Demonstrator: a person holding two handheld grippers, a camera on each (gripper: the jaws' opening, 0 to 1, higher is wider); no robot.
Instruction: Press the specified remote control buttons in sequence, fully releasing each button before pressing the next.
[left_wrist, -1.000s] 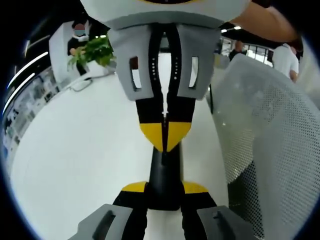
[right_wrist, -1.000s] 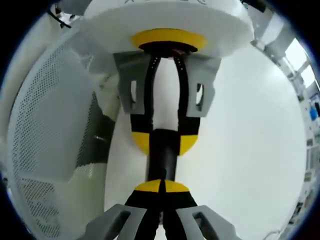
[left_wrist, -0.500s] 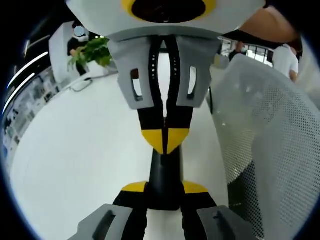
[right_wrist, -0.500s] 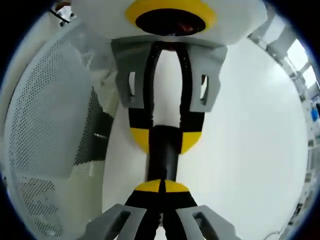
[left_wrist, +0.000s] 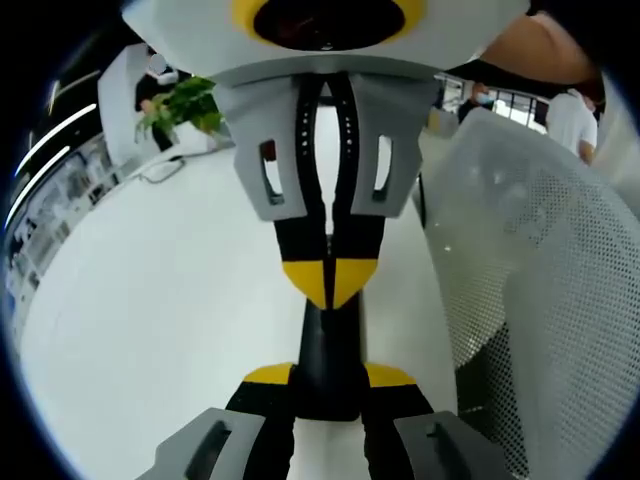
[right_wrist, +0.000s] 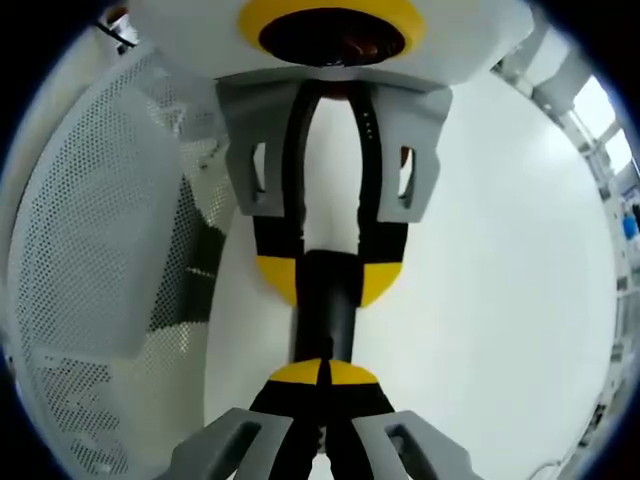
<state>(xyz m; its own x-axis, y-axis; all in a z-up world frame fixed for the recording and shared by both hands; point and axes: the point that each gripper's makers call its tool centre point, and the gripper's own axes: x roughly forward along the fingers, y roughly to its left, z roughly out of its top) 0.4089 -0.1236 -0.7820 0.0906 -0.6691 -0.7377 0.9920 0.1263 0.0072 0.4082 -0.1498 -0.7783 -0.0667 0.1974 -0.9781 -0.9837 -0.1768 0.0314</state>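
The black remote control (left_wrist: 328, 350) lies lengthwise over the white table (left_wrist: 150, 330), held at one end between the two yellow-tipped jaws of the left gripper (left_wrist: 328, 378), which are clamped on it. In the left gripper view the right gripper (left_wrist: 328, 285) comes in from the top, its jaws closed together so the yellow tips form one point resting on the remote's upper face. The right gripper view gives the mirror of this: the remote (right_wrist: 328, 310) runs from the right gripper's (right_wrist: 322, 373) own joined tips up to the left gripper (right_wrist: 328, 278) opposite, whose jaws sit either side of the black body.

Against a second ago, the opposite gripper's body sits a little lower and larger in each view, with more of its yellow ring showing; the closed tips and the remote keep the same contact, and the left grip is unchanged.

The table is plain, glossy white. A white mesh chair back (left_wrist: 540, 270) stands just beside it, also seen in the right gripper view (right_wrist: 90, 230). The left gripper view alone takes in a green plant (left_wrist: 185, 103) at the far table edge and people standing in the room (left_wrist: 570, 115).
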